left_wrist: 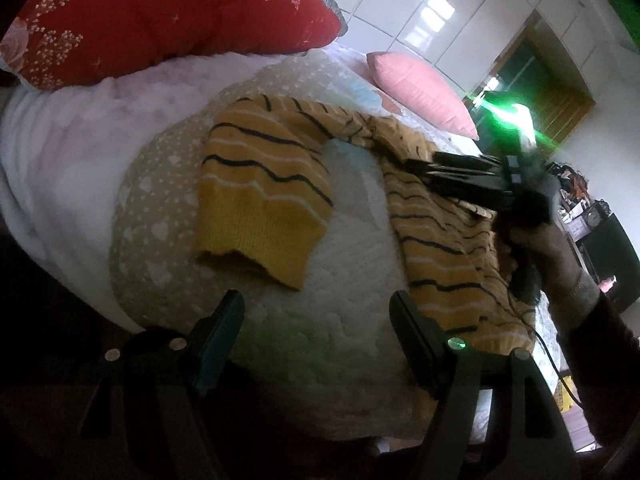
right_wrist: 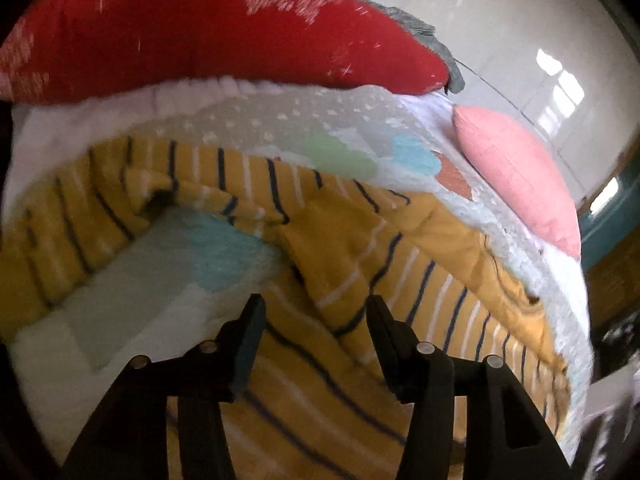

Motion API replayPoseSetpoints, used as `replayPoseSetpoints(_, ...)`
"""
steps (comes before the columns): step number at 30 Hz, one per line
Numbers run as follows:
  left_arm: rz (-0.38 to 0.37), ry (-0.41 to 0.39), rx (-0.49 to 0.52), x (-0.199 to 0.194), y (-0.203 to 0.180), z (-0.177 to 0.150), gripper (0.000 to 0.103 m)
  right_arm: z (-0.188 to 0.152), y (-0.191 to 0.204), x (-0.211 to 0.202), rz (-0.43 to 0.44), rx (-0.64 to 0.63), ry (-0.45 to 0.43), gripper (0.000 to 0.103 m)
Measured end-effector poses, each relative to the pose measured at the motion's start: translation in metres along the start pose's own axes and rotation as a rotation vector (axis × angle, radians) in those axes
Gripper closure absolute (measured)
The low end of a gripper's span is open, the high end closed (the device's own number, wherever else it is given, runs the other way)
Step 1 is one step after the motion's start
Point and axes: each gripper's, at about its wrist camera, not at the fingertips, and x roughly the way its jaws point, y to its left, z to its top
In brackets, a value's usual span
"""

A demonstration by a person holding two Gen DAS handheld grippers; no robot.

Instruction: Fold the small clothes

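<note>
A small mustard-yellow sweater (left_wrist: 264,184) with dark and white wavy stripes lies spread on the bed; one sleeve ends in a ribbed cuff (left_wrist: 256,248) just beyond my left gripper (left_wrist: 318,306), which is open and empty above the blanket. The sweater's body (left_wrist: 448,248) runs to the right. My right gripper (left_wrist: 440,172) shows there as a dark tool over the body; whether it touches is unclear. In the right wrist view my right gripper (right_wrist: 316,312) is open, fingers straddling the striped sweater (right_wrist: 360,280).
A white fluffy blanket (left_wrist: 352,288) with a beige heart-patterned part (left_wrist: 160,200) covers the bed. A red floral pillow (left_wrist: 160,12) and a pink pillow (left_wrist: 420,88) lie at the far side. White cabinets and cluttered furniture (left_wrist: 592,216) stand at the right.
</note>
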Motion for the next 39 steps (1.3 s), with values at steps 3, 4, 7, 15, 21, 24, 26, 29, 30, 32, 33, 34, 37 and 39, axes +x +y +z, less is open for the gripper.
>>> replayPoseSetpoints(3,0.002,-0.003,-0.004,-0.002,0.005,0.000,0.028,-0.016,-0.025,-0.028,0.016,0.156,-0.029,0.046)
replayPoseSetpoints(4,0.002,-0.003,-0.006,-0.002,0.005,0.000,0.028,-0.026,-0.038,-0.039,0.008,0.222,-0.039,0.046)
replayPoseSetpoints(7,-0.007,0.006,0.002,0.000,0.002,0.000,0.027,-0.072,-0.078,-0.077,-0.018,0.415,-0.062,0.042)
replayPoseSetpoints(15,-0.098,0.052,0.083,0.018,-0.038,-0.008,0.025,-0.223,-0.155,-0.151,-0.149,0.819,-0.010,0.031)
replayPoseSetpoints(21,-0.165,0.160,0.119,0.052,-0.076,-0.017,0.025,-0.300,-0.158,-0.158,0.061,1.075,-0.054,0.031)
replayPoseSetpoints(24,-0.146,0.170,0.183,0.065,-0.097,-0.018,0.024,-0.304,-0.144,-0.144,0.142,1.081,-0.052,0.031)
replayPoseSetpoints(26,-0.135,0.170,0.213,0.070,-0.106,-0.018,0.019,-0.296,-0.135,-0.134,0.183,1.068,-0.062,0.027)
replayPoseSetpoints(29,-0.124,0.177,0.222,0.076,-0.115,-0.017,0.016,-0.287,-0.125,-0.126,0.162,1.014,-0.066,0.025)
replayPoseSetpoints(30,-0.116,0.180,0.224,0.077,-0.117,-0.017,0.016,-0.285,-0.121,-0.122,0.157,1.004,-0.064,0.028)
replayPoseSetpoints(32,-0.082,0.185,0.232,0.079,-0.121,-0.017,0.033,-0.281,-0.116,-0.118,0.139,0.973,-0.060,0.067)
replayPoseSetpoints(33,-0.050,0.191,0.247,0.079,-0.125,-0.016,0.050,-0.281,-0.115,-0.116,0.140,0.959,-0.049,0.083)
replayPoseSetpoints(34,-0.026,0.203,0.262,0.081,-0.127,-0.016,0.081,-0.283,-0.116,-0.116,0.166,0.966,-0.055,0.084)
replayPoseSetpoints(37,-0.061,0.234,0.218,0.078,-0.126,-0.012,0.086,-0.297,-0.126,-0.127,0.224,1.026,-0.104,0.088)
replayPoseSetpoints(39,-0.079,0.244,0.219,0.070,-0.129,-0.014,0.086,-0.305,-0.128,-0.138,0.225,1.035,-0.115,0.088)
